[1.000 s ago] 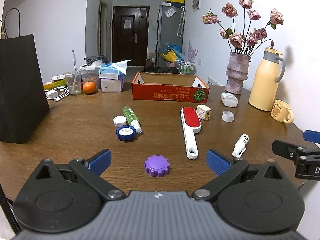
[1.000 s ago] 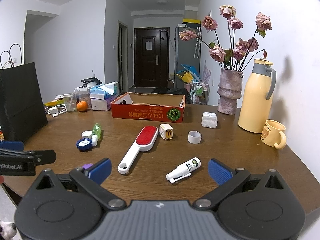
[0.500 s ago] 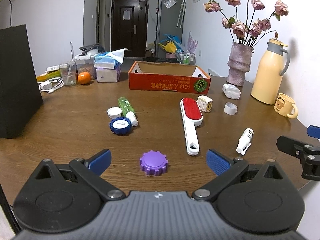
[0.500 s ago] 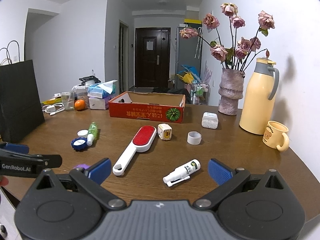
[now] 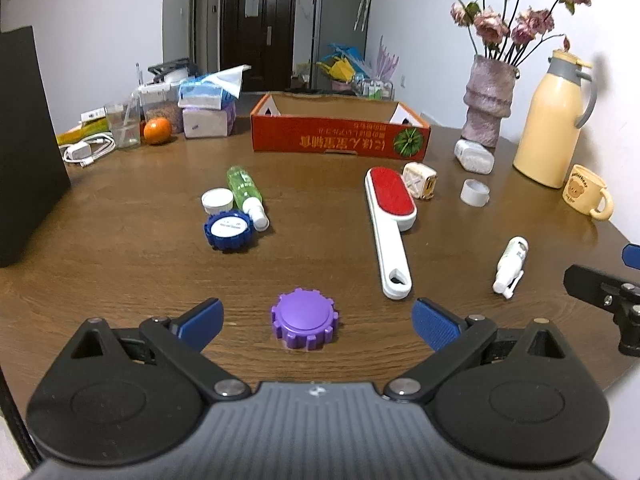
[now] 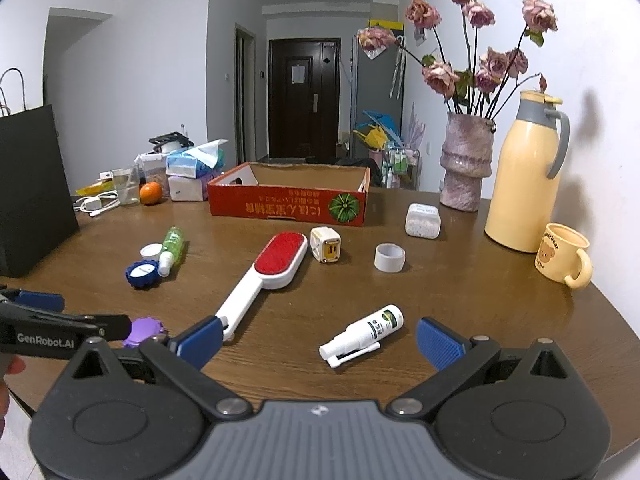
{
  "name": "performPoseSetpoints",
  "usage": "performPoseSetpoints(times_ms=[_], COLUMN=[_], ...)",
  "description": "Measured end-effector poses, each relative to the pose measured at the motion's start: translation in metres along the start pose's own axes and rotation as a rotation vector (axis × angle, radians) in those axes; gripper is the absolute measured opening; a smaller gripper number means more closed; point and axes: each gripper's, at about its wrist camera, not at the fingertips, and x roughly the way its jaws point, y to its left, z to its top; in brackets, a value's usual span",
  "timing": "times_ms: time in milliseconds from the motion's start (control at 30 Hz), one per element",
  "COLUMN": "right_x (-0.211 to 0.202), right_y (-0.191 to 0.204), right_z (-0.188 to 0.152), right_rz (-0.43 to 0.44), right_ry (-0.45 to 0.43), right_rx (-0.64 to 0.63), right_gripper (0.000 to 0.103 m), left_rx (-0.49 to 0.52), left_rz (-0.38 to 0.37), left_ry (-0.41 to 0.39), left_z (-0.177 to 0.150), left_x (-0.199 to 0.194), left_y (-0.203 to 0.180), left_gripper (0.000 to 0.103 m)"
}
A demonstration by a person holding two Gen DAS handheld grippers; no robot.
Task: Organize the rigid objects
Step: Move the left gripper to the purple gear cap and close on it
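Nothing is boxed yet: my left tongs [image 5: 316, 318] and right tongs [image 6: 320, 338] are spread and empty, the orange box [image 5: 340, 142] is far, and the purple cap [image 5: 305, 319] is nearest.

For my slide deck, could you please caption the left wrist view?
Open left tongs frame a purple cap on a cluttered wooden table.

A yellow thermos [image 6: 524, 176], bear mug [image 6: 562, 254], vase of dried roses [image 6: 466, 164], orange [image 6: 151, 193] and black paper bag [image 6: 30, 188] edge the table.
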Motion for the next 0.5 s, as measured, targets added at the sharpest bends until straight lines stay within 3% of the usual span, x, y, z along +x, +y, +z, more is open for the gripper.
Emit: performPoseSetpoints(times_ms=[300,500], right_x=[0.028,0.048], right_y=[-0.007,-0.011], right_z=[-0.001,-0.005], right_rz=[0.0,-0.001], right_ry=[0.037,0.069], right_rx=[0.012,0.022], right_gripper=[0.103,0.103], left_rx=[-0.009,-0.018], left_rz=[0.0,0.001], left_ry=[0.048,0.093], left_z=[-0.002,-0.009], left_x=[0.033,0.054], left_y=[0.004,0.006], left_gripper=[0.099,0.09])
